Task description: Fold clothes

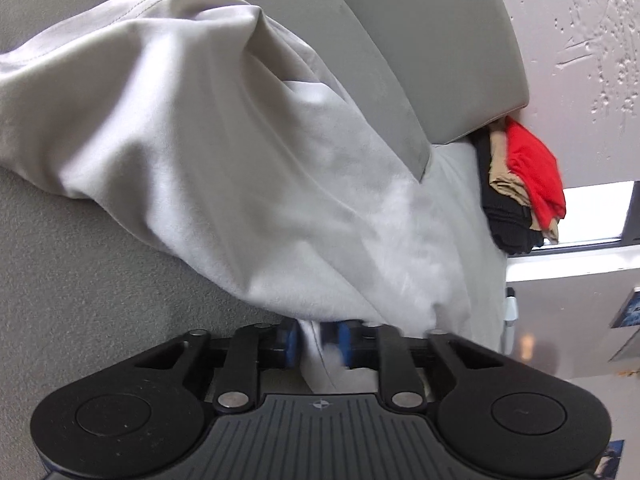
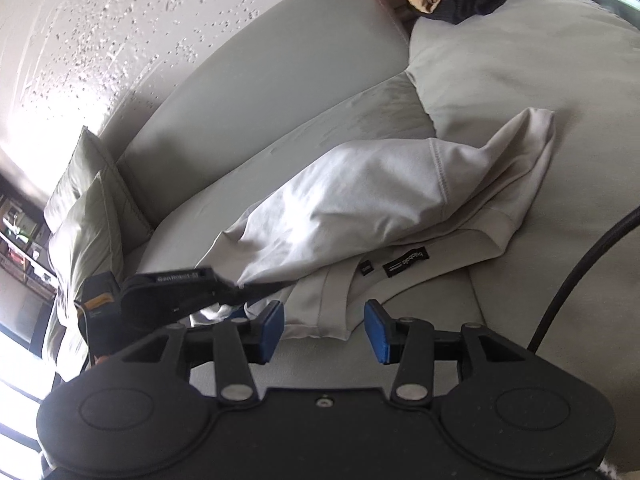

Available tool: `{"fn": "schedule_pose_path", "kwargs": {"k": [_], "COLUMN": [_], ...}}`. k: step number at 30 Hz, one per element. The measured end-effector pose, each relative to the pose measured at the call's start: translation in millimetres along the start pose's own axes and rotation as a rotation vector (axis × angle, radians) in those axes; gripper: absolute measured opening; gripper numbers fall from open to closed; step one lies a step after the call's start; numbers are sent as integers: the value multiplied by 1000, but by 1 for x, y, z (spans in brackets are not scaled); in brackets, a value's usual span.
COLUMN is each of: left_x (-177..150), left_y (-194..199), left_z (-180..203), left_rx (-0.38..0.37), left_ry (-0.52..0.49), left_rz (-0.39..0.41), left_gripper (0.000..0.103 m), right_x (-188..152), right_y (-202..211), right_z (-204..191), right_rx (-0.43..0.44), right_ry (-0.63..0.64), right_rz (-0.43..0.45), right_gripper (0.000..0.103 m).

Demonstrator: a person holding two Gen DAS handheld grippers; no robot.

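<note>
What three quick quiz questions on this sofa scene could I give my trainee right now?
1. True or false: the left tool is shut on cloth of the white T-shirt.
2. The blue pads of the right tool are: A) pressed on the collar, B) standing apart with nothing pinched, C) gripping a pillow.
3. Fill in: the pile of folded clothes at the far end of the sofa has a ____ garment on top.

Key: 1 true. 2 B; the shirt's edge lies just beyond the pads. 3 red.
</note>
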State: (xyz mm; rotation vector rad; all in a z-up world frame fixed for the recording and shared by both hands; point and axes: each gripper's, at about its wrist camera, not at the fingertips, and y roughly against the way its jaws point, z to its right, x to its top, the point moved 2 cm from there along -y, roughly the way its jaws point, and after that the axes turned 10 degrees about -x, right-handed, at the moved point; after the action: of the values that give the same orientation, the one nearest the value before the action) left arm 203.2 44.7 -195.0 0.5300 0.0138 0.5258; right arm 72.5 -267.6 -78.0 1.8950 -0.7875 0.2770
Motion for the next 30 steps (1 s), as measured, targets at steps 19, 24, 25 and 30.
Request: {"fn": "schedule_pose_path", "kwargs": {"k": [19, 24, 25, 30], "left_x": [-14, -14, -12, -3], "left_y": [144, 136, 136, 134], "left_z": [22, -6, -11, -24], "left_rx": [147, 225, 241, 247], "left_ry": [-346, -259, -236, -166], "left_rz": [258, 269, 268, 247], "left_gripper": [1, 1, 1, 2], "right_x": [-11, -10, -10, -25], "right_y": [34, 7, -2, -61], "right_z": [-7, -79, -96, -170], "right_rx": [-2, 57, 66, 62], "right_ry": [-48, 186, 243, 520], "right_rz": [0, 18, 20, 27], "right_gripper": [52, 67, 69, 69]}}
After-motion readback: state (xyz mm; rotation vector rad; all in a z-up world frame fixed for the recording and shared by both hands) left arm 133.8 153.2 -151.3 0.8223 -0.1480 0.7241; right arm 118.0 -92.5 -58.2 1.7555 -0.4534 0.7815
